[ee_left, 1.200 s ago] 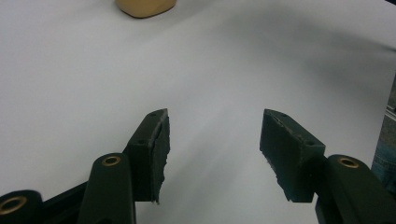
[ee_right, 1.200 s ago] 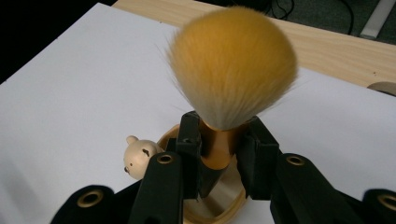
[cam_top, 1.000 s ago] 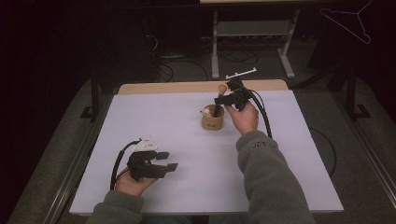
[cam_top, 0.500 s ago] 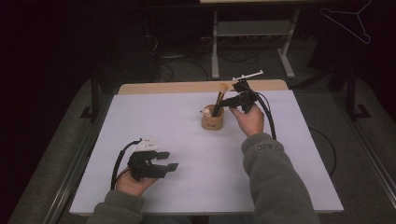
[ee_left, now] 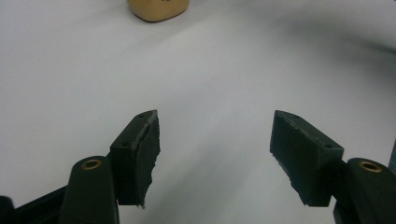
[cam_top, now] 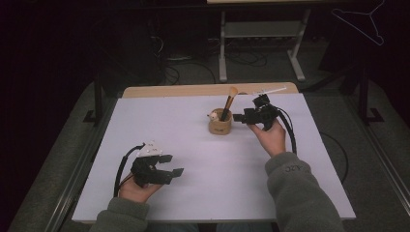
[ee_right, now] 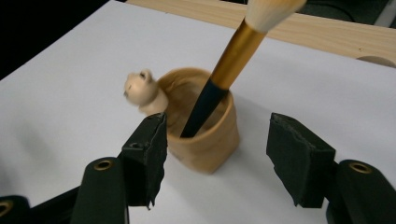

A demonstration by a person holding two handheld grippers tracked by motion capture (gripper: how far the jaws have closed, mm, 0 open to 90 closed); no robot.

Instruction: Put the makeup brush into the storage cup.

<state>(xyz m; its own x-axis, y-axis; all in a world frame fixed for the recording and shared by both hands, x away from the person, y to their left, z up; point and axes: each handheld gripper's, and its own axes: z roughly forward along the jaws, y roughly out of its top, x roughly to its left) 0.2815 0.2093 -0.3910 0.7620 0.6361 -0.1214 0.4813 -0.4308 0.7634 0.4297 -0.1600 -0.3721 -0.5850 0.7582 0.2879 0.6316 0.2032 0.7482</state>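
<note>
Standing in one cup (cam_top: 220, 123): one brush (cam_top: 228, 102); two tools open.

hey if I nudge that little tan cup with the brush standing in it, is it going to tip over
Probably fairly easily. The brush leans against the rim of the cup and rises well above it, so the load looks top-heavy. The cup seems small and likely light, and the white table looks smooth, so a low push might slide it instead. The little animal figure on its rim could snag.

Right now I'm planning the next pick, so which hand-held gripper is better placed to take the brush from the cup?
The right hand-held gripper: it sits open beside the cup holding the brush. The left hand-held gripper rests far away near the table's front edge.
</note>
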